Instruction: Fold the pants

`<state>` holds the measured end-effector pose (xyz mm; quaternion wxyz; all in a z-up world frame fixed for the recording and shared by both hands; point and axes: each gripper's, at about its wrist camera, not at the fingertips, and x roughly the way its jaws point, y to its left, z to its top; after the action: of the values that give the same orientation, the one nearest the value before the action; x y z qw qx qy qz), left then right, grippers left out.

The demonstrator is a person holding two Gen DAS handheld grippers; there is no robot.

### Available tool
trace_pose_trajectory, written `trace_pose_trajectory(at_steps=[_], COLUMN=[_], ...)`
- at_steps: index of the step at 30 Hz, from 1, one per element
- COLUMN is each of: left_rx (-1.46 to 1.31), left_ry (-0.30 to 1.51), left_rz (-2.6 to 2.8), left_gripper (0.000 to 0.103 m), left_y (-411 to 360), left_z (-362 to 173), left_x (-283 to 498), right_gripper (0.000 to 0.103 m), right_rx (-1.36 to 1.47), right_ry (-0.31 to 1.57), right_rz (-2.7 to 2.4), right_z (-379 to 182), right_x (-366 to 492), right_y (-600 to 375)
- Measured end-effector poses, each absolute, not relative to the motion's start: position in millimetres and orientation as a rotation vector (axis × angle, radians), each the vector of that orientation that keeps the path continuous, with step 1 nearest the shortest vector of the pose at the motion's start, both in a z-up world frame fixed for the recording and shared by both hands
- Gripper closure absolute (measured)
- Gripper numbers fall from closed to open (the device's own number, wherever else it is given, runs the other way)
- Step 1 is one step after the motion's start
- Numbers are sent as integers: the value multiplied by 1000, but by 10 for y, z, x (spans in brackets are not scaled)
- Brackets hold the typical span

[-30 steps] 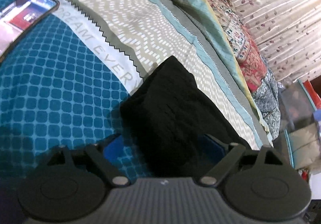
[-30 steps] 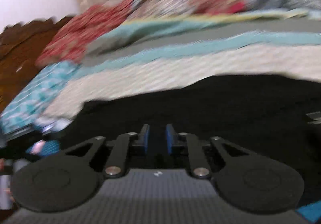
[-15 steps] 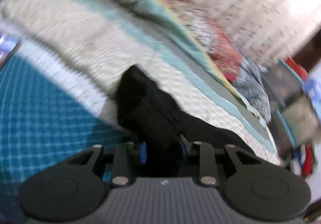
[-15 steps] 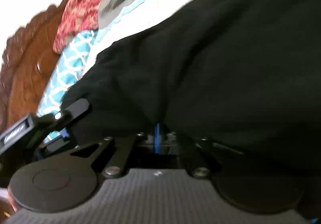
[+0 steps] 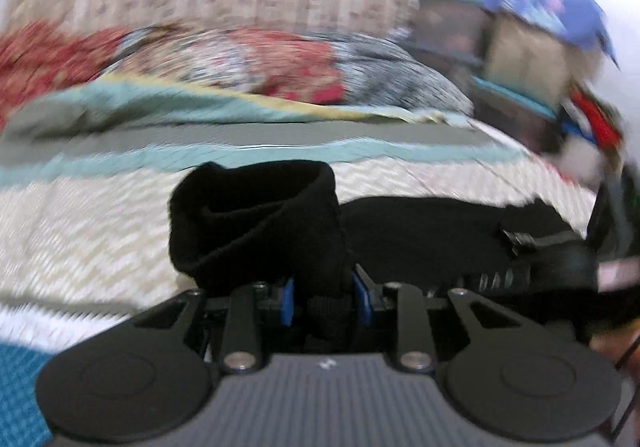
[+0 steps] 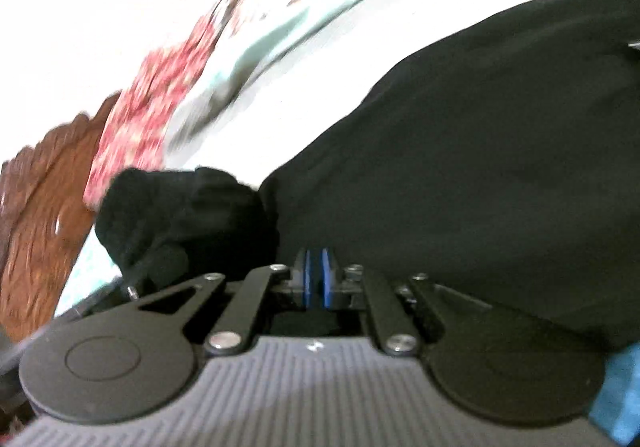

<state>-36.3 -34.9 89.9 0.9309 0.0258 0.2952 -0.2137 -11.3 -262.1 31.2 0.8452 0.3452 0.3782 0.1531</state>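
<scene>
Black fabric pants [image 5: 432,235] lie on patterned beige-and-teal bedspread [image 5: 80,231], long axis left-right; one end bunched, lifted in left gripper [image 5: 324,297], pads clamped on it. Right gripper [image 6: 316,279] jaws nearly together, opening, pants edge at pads. Stacked boxes [image 5: 520,59] beyond bed, blurred

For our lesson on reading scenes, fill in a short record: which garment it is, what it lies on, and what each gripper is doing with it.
Garment: black pants, one end bunched and raised
Surface: patterned bedspread
Left gripper: shut on the raised end of the pants
Right gripper: pads nearly together, jaws opening; tips hidden under the pants, so a pinch cannot be confirmed
Fold: not yet finished
Picture quality: both views blurred
</scene>
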Motion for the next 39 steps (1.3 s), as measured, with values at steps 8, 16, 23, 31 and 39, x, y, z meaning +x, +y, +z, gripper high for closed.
trace_pose_trajectory(at_steps=[8, 16, 23, 31, 39], left_rx=[344, 161, -159, -170, -121], left_ry=[657, 627, 770, 768, 769], left_rz=[-613, -571, -372, -369, -439], left_gripper=[46, 42, 43, 43, 43], left_y=[-1164, -576, 66, 113, -222], left_z=[634, 951, 879, 905, 876], left_x=[-610, -753, -356, -294, -226], right_gripper=[87, 41, 69, 79, 66], right_rx=[858, 953, 767, 326, 471], right_ry=[777, 725, 866, 515, 746], right_rz=[207, 245, 375, 260, 154], right_z=[175, 178, 200, 859, 329], right_x=[-256, -316, -6, -211, -174], right_y=[-3012, -3198, -2677, -2533, -2805])
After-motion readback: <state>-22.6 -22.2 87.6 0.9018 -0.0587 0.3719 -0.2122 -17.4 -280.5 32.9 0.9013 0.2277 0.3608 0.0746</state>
